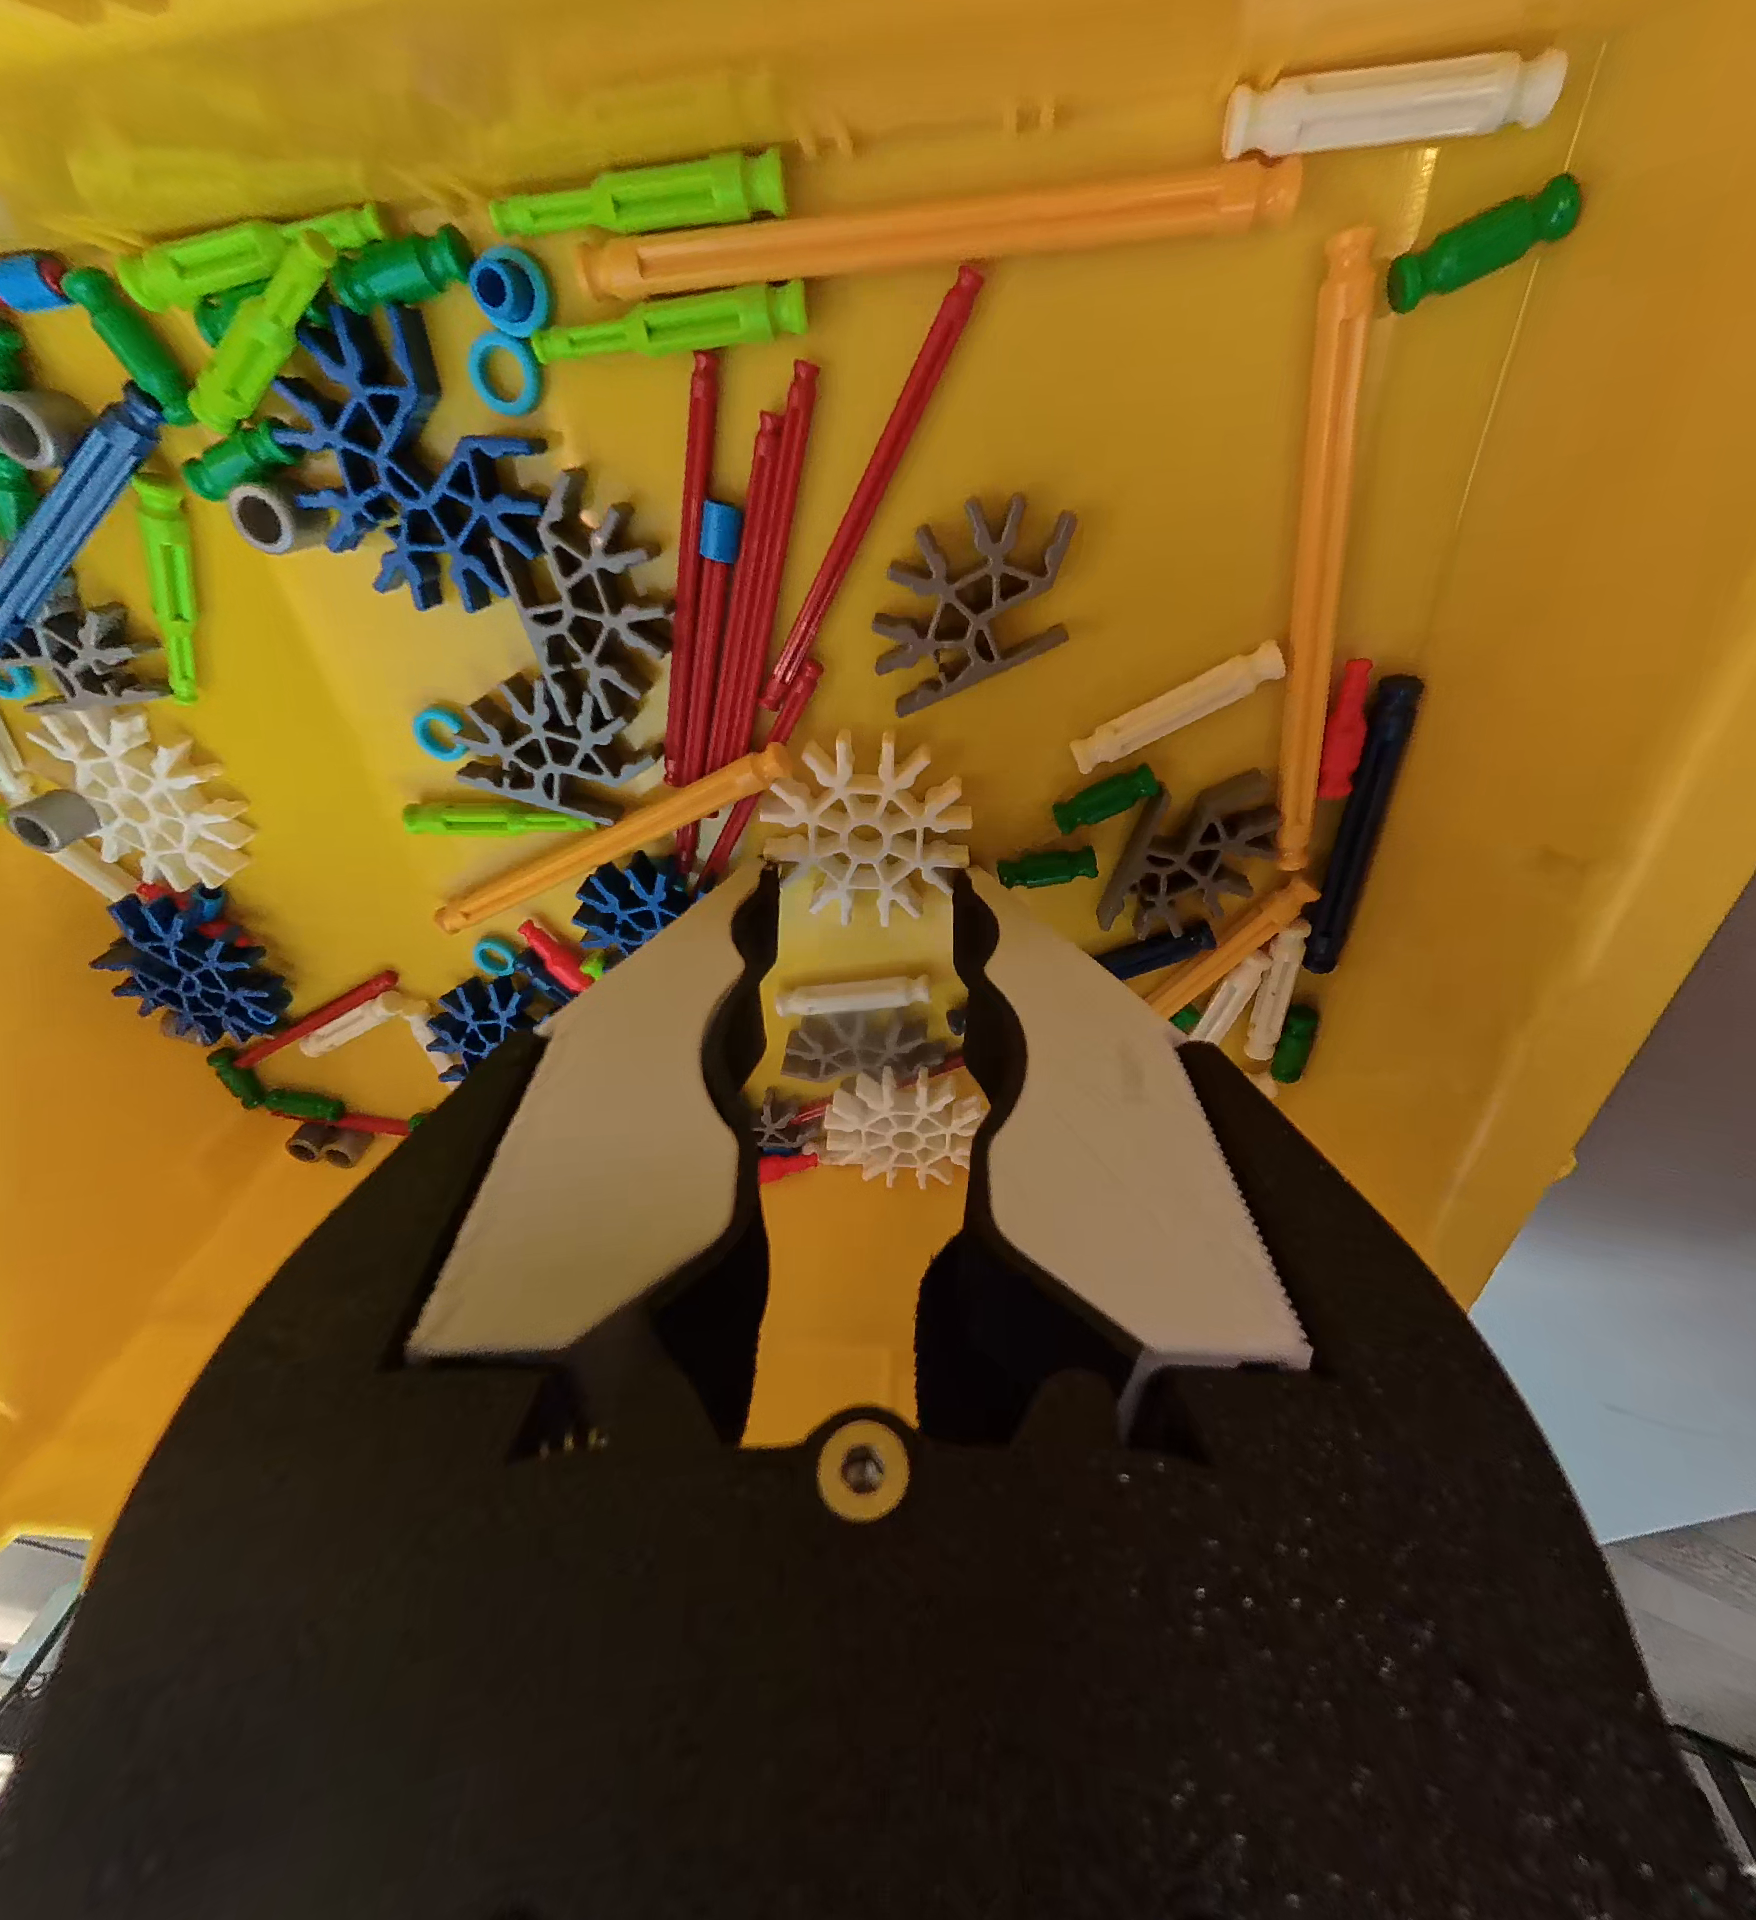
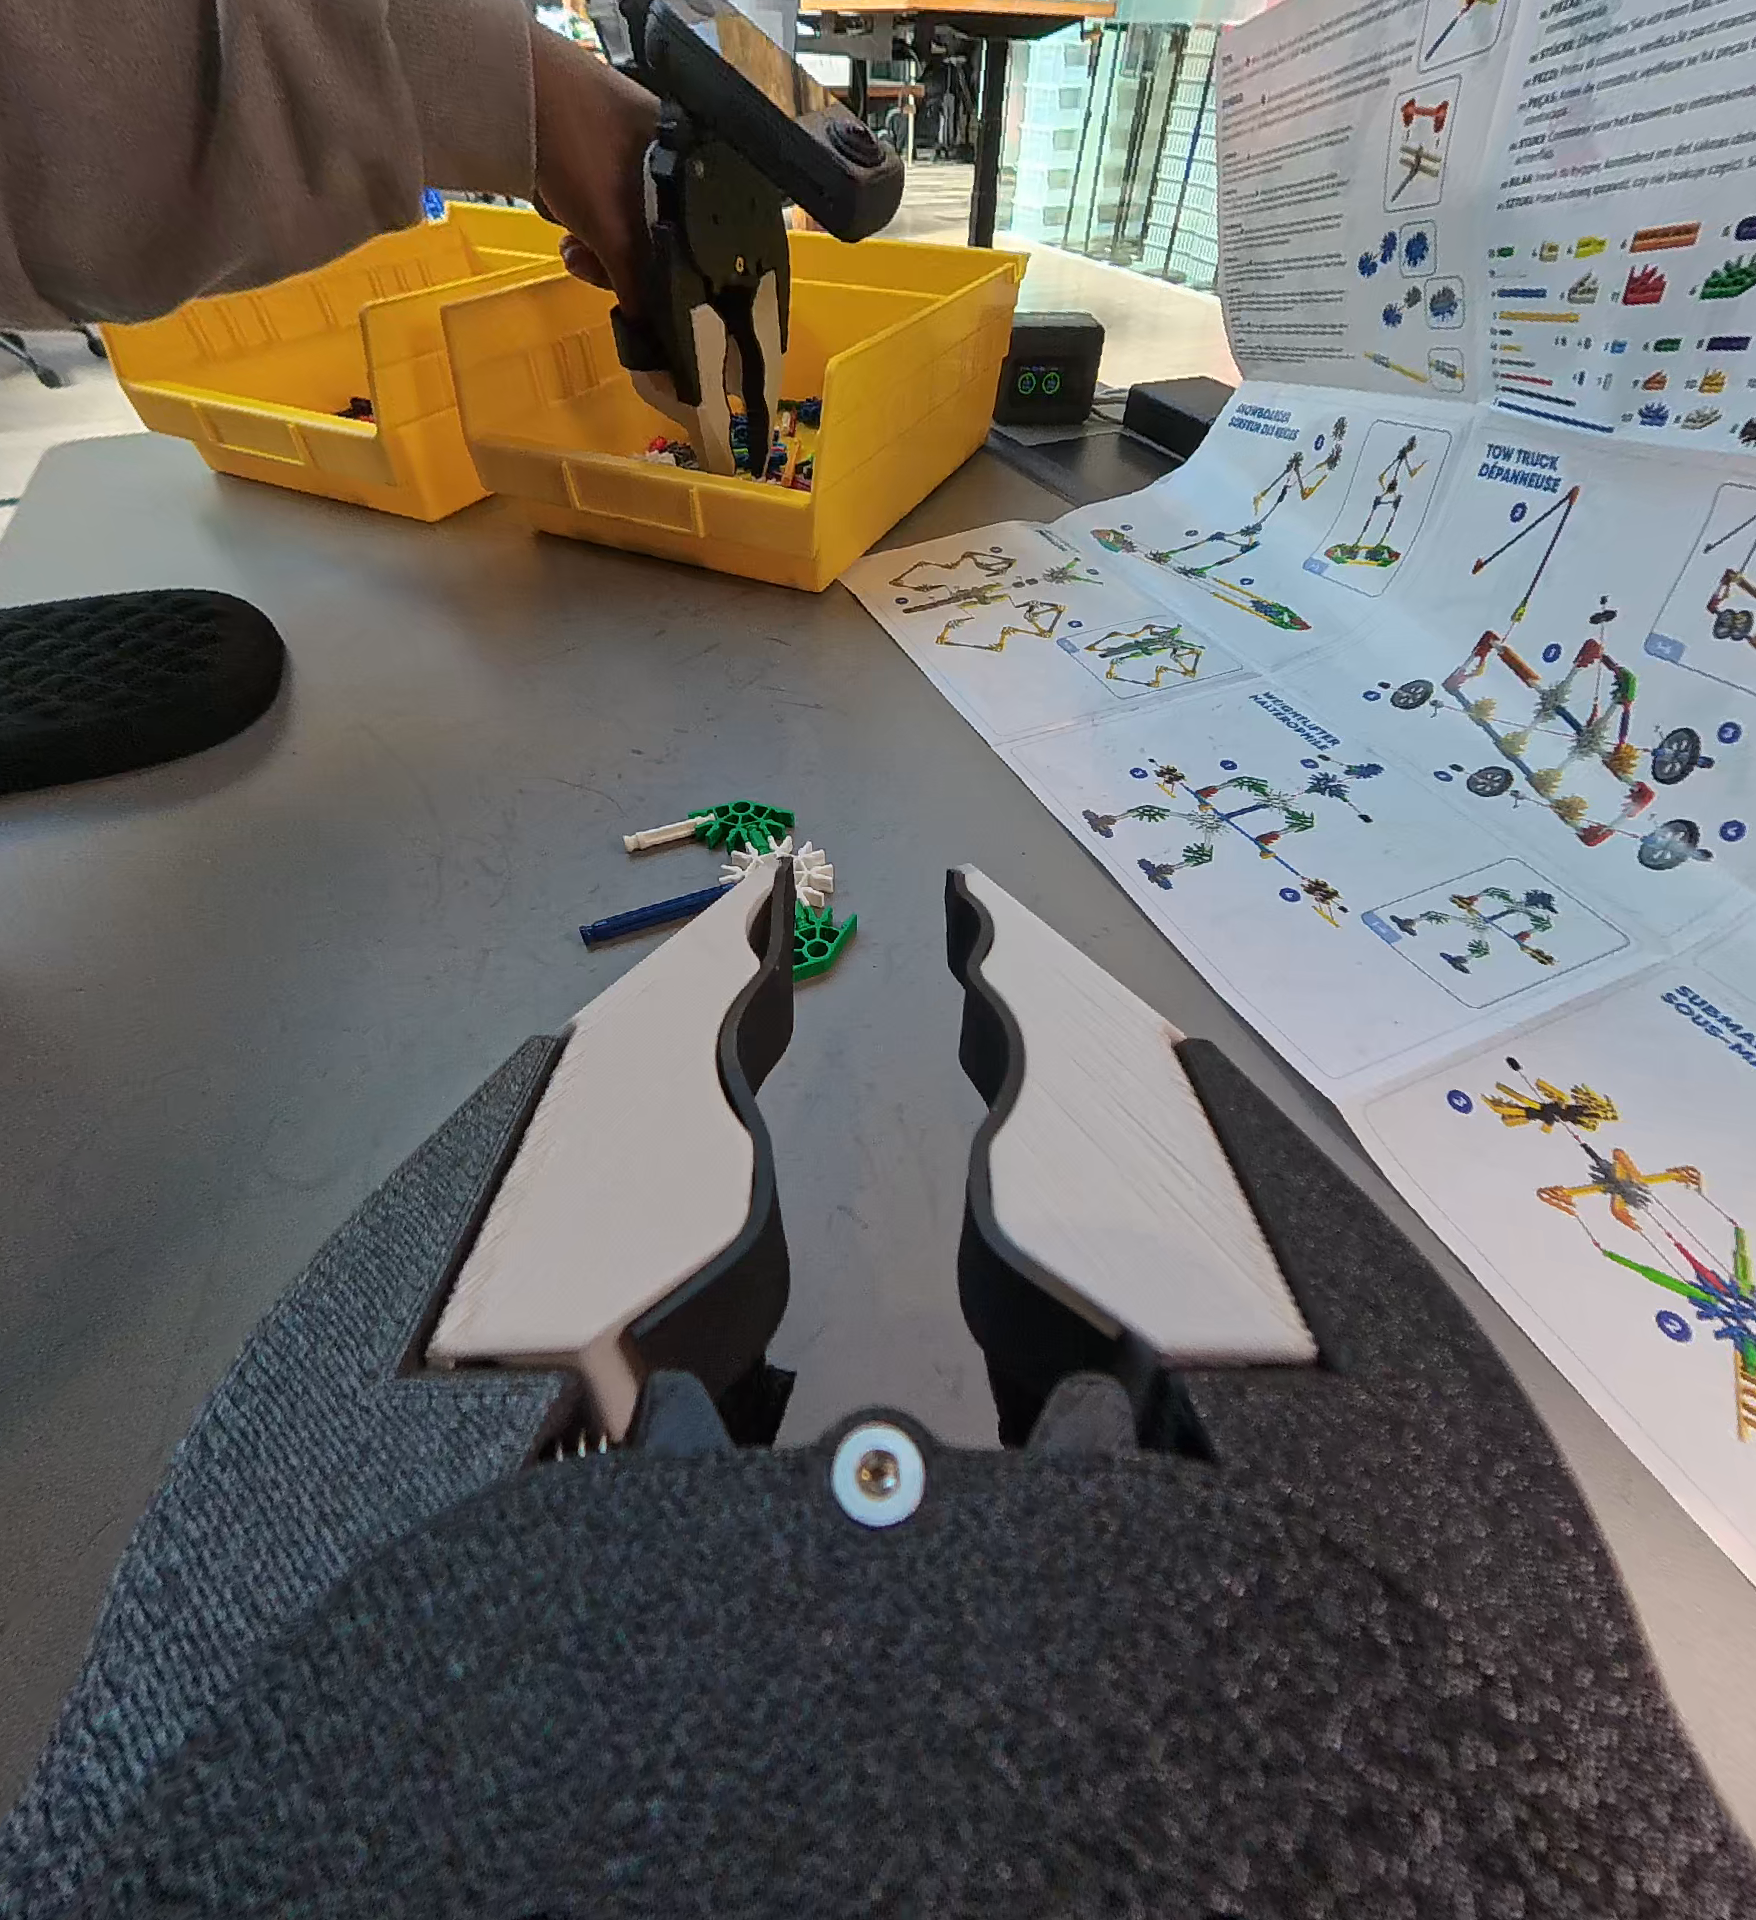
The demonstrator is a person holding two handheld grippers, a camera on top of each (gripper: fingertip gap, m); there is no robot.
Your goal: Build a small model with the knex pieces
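Observation:
My left gripper point(image 1: 866, 878) is open, reaching down into a yellow bin point(image 1: 1113, 499) of plastic construction rods and connectors. Its tips sit on either side of a white snowflake connector point(image 1: 861, 826), touching or just short of it. Red rods point(image 1: 749, 582) and an orange rod point(image 1: 614, 836) lie just beyond. In the right wrist view the left gripper point(image 2: 739, 457) dips into the right-hand bin point(image 2: 749, 520). My right gripper point(image 2: 866, 878) is open and empty, low over the grey table point(image 2: 334, 987), beside a small assembly point(image 2: 749, 873) of green and white connectors, a white rod and a blue rod.
A second yellow bin point(image 2: 261, 416) stands left of the first. A folded instruction sheet point(image 2: 1476, 675) covers the table's right side and stands up behind. A black padded rest point(image 2: 74, 686) lies at left. A small black device point(image 2: 1045, 369) sits behind the bins. A person's sleeve point(image 2: 178, 135) reaches in. One gripper's finger ends stand about 45 cm off the other's.

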